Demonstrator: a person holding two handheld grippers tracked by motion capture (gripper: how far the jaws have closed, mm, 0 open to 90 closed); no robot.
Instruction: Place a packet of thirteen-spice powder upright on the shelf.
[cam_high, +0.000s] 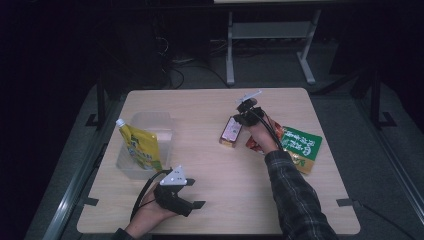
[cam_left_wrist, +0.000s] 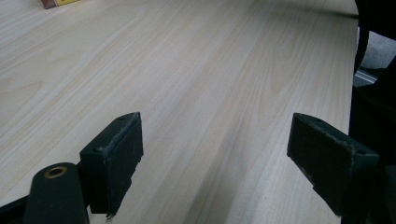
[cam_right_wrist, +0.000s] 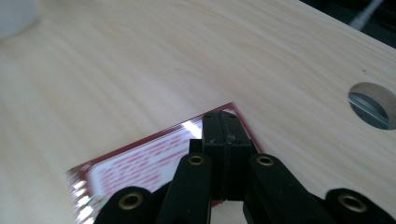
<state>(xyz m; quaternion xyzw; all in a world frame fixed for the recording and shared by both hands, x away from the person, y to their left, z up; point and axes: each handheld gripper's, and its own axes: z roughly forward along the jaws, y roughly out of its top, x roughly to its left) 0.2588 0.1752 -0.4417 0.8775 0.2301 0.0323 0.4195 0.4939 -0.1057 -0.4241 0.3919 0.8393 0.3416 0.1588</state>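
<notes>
the right gripper (cam_high: 243, 111) hangs over the middle of the worktop (cam_high: 215, 210), a little toward the far edge, held by a hand in a plaid sleeve (cam_high: 295, 195) that reaches in from the near right corner. its jaws are pressed flat together with nothing between them, as the right gripper view shows (cam_right_wrist: 223, 140). just below and beside the tips lies a small red packet (cam_high: 230, 132) with a pale label, flat on the wood; in the right gripper view the packet (cam_right_wrist: 140, 172) sits under the closed tips, and whether they touch it cannot be told. a round hole (cam_right_wrist: 375, 105) in the worktop shows off to the side in that view.

behind the right hand, toward the right edge, lies a green snack bag (cam_high: 301, 146) with an orange-red packet (cam_high: 276, 129) partly under the hand.

the left gripper (cam_high: 192, 200) rests near the near edge, left of centre, held by a hand (cam_high: 147, 217) coming in from the bottom. its jaws are spread wide over bare wood, with nothing between them (cam_left_wrist: 215, 154).

near the left edge stands a clear plastic container (cam_high: 167, 127) with a yellow spouted pouch (cam_high: 140, 145) leaning inside it, its white cap pointing up and toward the far left corner.
</notes>
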